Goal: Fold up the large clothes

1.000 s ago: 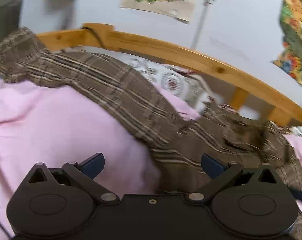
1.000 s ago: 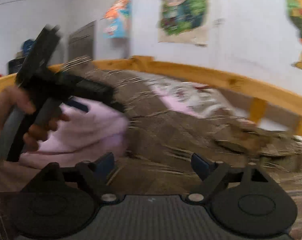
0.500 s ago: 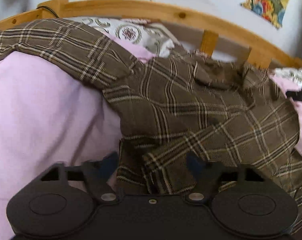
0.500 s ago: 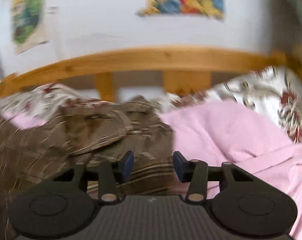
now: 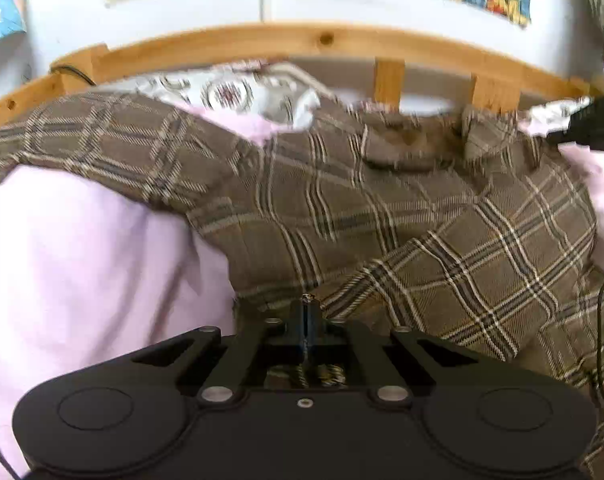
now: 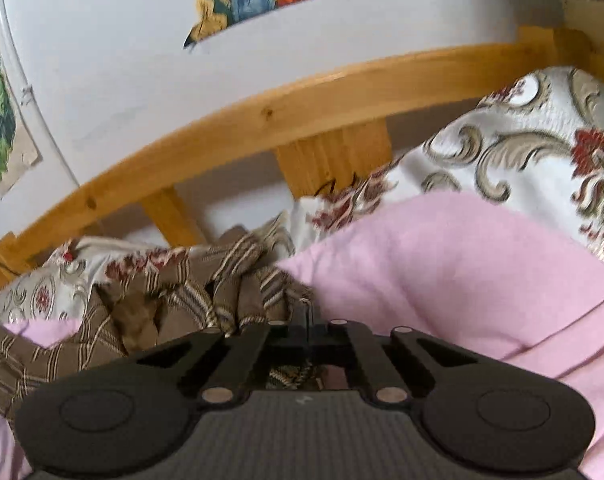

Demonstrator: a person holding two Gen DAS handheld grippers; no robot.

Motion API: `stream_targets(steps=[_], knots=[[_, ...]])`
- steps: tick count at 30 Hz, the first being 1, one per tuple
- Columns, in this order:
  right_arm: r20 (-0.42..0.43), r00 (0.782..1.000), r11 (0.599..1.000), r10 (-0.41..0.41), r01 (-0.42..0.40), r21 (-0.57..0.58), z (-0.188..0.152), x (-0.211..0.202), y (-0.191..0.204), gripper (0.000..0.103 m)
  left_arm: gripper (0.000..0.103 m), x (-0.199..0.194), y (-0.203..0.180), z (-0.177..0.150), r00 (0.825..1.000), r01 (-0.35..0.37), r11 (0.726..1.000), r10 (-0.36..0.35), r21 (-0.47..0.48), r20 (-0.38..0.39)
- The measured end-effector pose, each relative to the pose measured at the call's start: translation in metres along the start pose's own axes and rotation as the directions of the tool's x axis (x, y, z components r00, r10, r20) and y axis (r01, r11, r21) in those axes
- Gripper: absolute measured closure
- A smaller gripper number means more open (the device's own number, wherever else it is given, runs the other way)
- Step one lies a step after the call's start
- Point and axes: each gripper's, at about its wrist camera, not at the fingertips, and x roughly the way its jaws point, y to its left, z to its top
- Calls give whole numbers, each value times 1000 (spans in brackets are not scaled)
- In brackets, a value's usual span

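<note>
A large brown plaid garment lies rumpled across a pink sheet on a bed with a wooden rail. One sleeve stretches toward the bed's left edge, and the collar bunches near the rail. The left claw is pressed together, pinching a fold of the plaid cloth at the garment's near edge. The right claw is also pressed together on a bunched bit of the plaid cloth beside a floral pillow.
</note>
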Motion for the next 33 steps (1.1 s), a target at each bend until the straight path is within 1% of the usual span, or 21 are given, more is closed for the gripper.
stream_targets(steps=[4, 7, 8, 10, 13, 14, 15, 16, 17, 18, 19, 20, 21, 25, 26, 27, 29, 30, 31, 32, 33], knots=[[37, 999, 999, -16, 14, 47, 16, -4, -9, 102, 103, -17, 3, 5, 996, 57, 998, -57, -4, 70], [71, 997, 995, -27, 21, 95, 27, -6, -17, 102, 103, -22, -5, 3, 985, 113, 992, -119, 54, 123], [79, 996, 993, -39, 30, 116, 30, -5, -21, 102, 103, -20, -9, 3, 985, 107, 991, -117, 83, 127], [80, 995, 986, -62, 48, 160, 33, -2, -31, 102, 103, -6, -16, 5, 988, 82, 987, -99, 137, 122], [60, 996, 982, -68, 56, 178, 29, 3, -40, 101, 102, 19, -11, 13, 994, 92, 990, -99, 106, 56], [47, 996, 983, -72, 63, 172, 27, 3, -42, 97, 97, 23, -8, 14, 994, 94, 992, -97, 86, 42], [43, 996, 985, -77, 69, 157, 24, 1, -41, 95, 87, 27, -5, 16, 995, 94, 993, -96, 66, 25], [43, 997, 989, -70, 64, 132, 20, -3, -41, 85, 82, 30, -1, 17, 996, 89, 995, -89, 39, 8], [38, 998, 994, -59, 55, 99, 15, -8, -40, 61, 73, 31, 3, 17, 996, 89, 996, -89, 13, 1], [33, 998, 997, -47, 45, 61, 10, -13, -37, 51, 63, 32, 7, 16, 995, 95, 995, -95, -12, -5], [32, 999, 999, -30, 29, 20, 4, -20, -35, 46, 59, 32, 10, 16, 994, 108, 994, -109, -34, -13], [25, 999, 1000, -23, 23, -14, -2, -24, -32, 45, 52, 32, 12, 14, 992, 121, 991, -122, -51, -21], [9, 1000, 999, -18, 18, -39, -8, -27, -30, 45, 50, 33, 13, 12, 991, 130, 989, -132, -69, -35], [-42, 999, 999, 10, -12, -32, -29, -30, -32, 43, 51, 40, 13, 4, 983, 149, 981, -160, -122, -87], [-47, 999, 1000, 22, -22, -16, -34, -30, -33, 41, 56, 43, 12, 3, 981, 148, 979, -162, -138, -103], [-53, 998, 999, 32, -32, -1, -39, -29, -35, 40, 72, 46, 12, 3, 979, 145, 978, -163, -150, -120], [-62, 996, 998, 56, -54, 33, -47, -28, -40, 43, 95, 51, 10, 3, 973, 148, 976, -173, -159, -152], [-66, 995, 996, 73, -70, 48, -50, -29, -42, 49, 99, 51, 9, 3, 972, 155, 975, -179, -160, -153], [-69, 994, 995, 86, -82, 57, -52, -30, -44, 71, 101, 49, 7, 2, 972, 159, 975, -182, -154, -148], [-73, 992, 994, 100, -96, 58, -54, -31, -46, 89, 103, 46, 5, 2, 973, 161, 977, -181, -139, -144], [-74, 992, 994, 102, -98, 55, -55, -33, -46, 90, 103, 44, 3, 2, 974, 161, 979, -178, -124, -142]])
